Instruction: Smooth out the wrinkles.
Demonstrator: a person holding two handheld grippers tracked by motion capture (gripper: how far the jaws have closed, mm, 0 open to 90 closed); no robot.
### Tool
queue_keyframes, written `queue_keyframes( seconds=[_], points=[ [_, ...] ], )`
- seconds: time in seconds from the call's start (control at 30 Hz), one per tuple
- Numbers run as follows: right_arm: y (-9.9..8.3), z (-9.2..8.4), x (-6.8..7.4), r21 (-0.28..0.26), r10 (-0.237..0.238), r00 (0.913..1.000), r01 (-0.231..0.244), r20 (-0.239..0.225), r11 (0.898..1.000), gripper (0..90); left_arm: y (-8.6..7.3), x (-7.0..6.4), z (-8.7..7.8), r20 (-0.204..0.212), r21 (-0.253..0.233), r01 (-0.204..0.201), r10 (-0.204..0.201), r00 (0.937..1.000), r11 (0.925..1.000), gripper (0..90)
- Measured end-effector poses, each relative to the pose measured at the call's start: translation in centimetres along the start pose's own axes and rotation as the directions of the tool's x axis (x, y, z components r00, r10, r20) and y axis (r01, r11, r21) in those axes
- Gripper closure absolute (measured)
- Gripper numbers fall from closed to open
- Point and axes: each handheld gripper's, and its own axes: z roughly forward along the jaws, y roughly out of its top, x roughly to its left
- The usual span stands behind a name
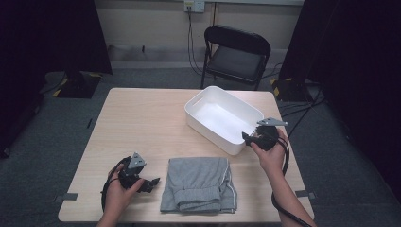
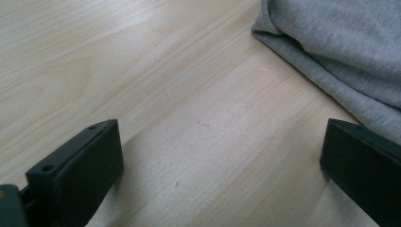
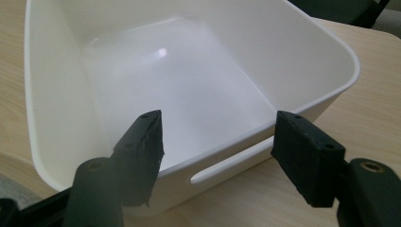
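A folded grey garment (image 1: 198, 184) lies near the table's front edge; in the left gripper view its edge (image 2: 340, 47) fills the upper right. My left gripper (image 1: 153, 182) rests low on the wood just left of the garment, open (image 2: 220, 156), with bare tabletop between its jaws. A white plastic bin (image 1: 208, 130) stands at the back right, with nothing in it. My right gripper (image 1: 246, 137) hovers at the bin's near right corner. Its jaws (image 3: 217, 146) stand open astride the bin's end wall (image 3: 331, 90) with the handle slot, pads apart from it.
The light wooden table (image 1: 142, 123) has bare room across its left half. A black folding chair (image 1: 236, 52) stands behind the table, with cables on the floor near it. Dark curtains hang at both sides.
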Motion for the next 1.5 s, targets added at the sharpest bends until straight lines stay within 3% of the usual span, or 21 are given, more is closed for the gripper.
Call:
queue_keyframes(
  seconds=[1.0, 1.5],
  points=[
    [0.8, 1.4, -0.4, 0.009, -0.016, 0.9998, 0.016, 0.011, 1.0, 43.2, 0.0, 0.0, 0.0, -0.001, 0.001, -0.003, 0.003, 1.0, 1.0, 0.0],
    [1.3, 2.2, -1.0, 0.001, 0.015, 0.9999, -0.015, 0.002, 1.0, 50.9, 0.0, 0.0, 0.0, 0.0, 0.0, 0.001, -0.001, 1.0, 1.0, 0.0]
  ],
)
